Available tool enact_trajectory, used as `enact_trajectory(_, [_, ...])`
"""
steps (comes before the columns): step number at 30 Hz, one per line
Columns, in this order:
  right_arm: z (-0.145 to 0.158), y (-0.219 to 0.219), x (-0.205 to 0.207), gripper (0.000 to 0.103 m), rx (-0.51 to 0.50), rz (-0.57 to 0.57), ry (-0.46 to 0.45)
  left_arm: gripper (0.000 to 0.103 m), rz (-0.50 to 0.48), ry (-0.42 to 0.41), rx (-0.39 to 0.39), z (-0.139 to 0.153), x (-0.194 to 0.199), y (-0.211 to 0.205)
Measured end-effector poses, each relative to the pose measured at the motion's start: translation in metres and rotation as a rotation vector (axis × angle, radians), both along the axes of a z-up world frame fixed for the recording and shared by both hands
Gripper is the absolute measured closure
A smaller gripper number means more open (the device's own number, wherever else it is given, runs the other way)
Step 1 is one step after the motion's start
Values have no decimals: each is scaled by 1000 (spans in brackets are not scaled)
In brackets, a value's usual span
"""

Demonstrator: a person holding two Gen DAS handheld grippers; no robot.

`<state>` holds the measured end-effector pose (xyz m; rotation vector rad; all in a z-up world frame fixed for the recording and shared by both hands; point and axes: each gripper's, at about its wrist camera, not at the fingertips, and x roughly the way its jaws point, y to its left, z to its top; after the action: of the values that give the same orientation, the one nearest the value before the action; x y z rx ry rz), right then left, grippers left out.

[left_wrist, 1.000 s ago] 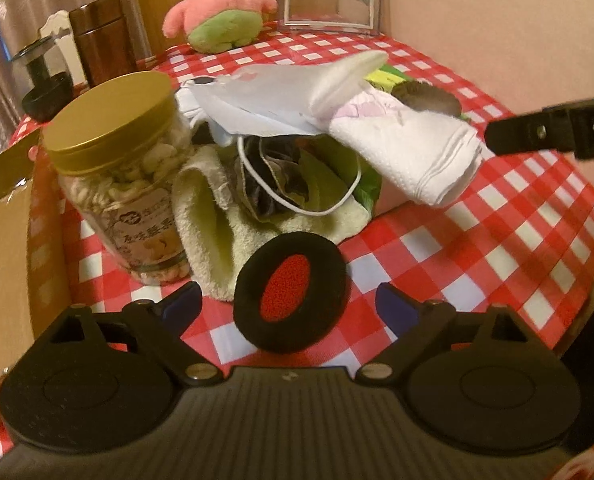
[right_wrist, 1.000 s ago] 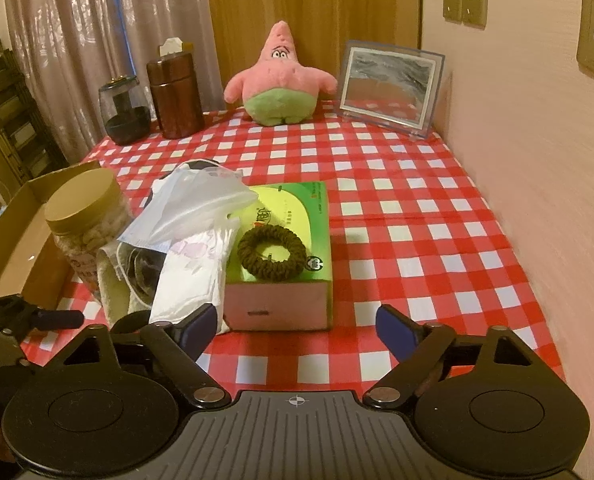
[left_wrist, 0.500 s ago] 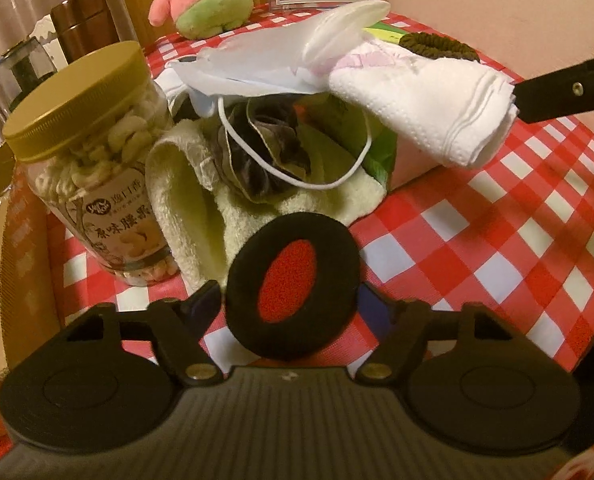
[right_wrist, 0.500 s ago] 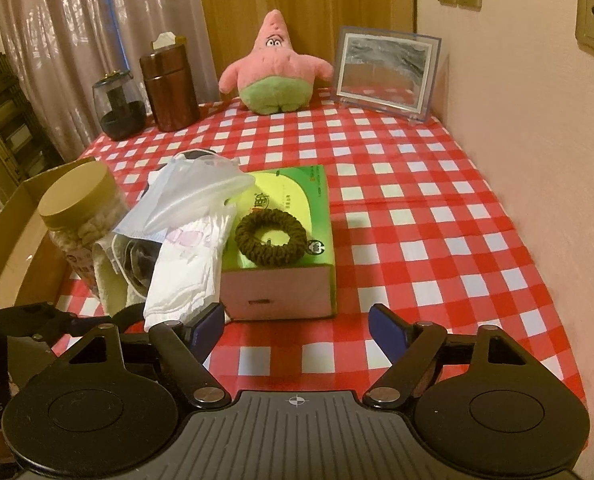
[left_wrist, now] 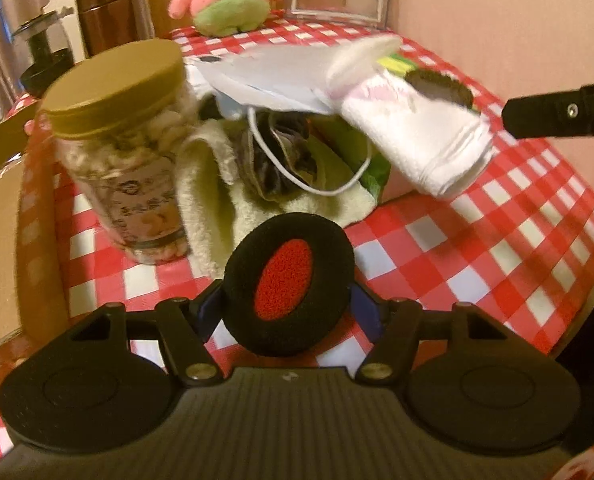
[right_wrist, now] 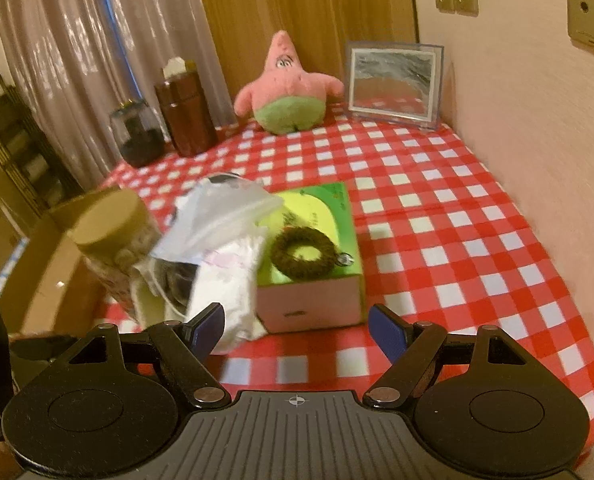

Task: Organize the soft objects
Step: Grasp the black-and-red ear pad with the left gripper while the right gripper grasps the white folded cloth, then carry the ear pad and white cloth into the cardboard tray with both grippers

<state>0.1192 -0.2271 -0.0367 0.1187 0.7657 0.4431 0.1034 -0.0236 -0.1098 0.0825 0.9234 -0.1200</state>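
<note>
Left wrist: left gripper [left_wrist: 287, 308] closing, pads touching black-and-red foam ear pad [left_wrist: 288, 283] near jar [left_wrist: 123, 148]; right gripper [right_wrist: 297, 326] wide, empty, near tissue box [right_wrist: 317, 260].

**Two wrist cams, same messy pile**

Left wrist cam sits low and close, tilted down at the jar [left_wrist: 117, 148] and white cloth [left_wrist: 413, 140]. Right wrist cam looks from further back, over the whole checkered table [right_wrist: 457, 220]. Both catch the pink plush [right_wrist: 287, 88].

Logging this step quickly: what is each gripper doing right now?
Left gripper: closing on the black-and-red ear pad, which is between its fingers.
Right gripper: open, empty.
</note>
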Motion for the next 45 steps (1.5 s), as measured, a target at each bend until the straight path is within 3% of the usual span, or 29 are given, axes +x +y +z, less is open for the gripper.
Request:
enact_trajectory(5, [-2, 17, 5, 24, 34, 44, 29, 39, 41, -26, -23, 22, -12, 14])
enact_trajectory(9, [-12, 29, 17, 33, 67, 50, 76, 39, 79, -51, -31, 41, -18, 28])
enact_trajectory(11, [-17, 32, 22, 41, 86, 47, 96, 39, 94, -59, -33, 47, -20, 33])
enact_trajectory(16, [-24, 32, 29, 84, 136, 30, 158, 39, 111, -72, -29, 57, -23, 42])
enact_trajectory(18, [-22, 31, 26, 91, 138, 33, 160, 39, 116, -75, -32, 59, -24, 44])
enact_trajectory(28, [-3, 19, -21, 94, 131, 15, 188, 38, 117, -79, -57, 71, -34, 45])
enact_trajectory(33, [10, 22, -49, 94, 132, 58, 178, 38, 135, -98, -65, 84, -47, 50])
enact_trajectory(39, [30, 63, -59, 94, 149, 170, 125, 38, 203, -128, -83, 102, -64, 78])
enact_trajectory(45, [37, 138, -49, 94, 153, 295, 82, 38, 321, -158, -58, 113, -79, 134])
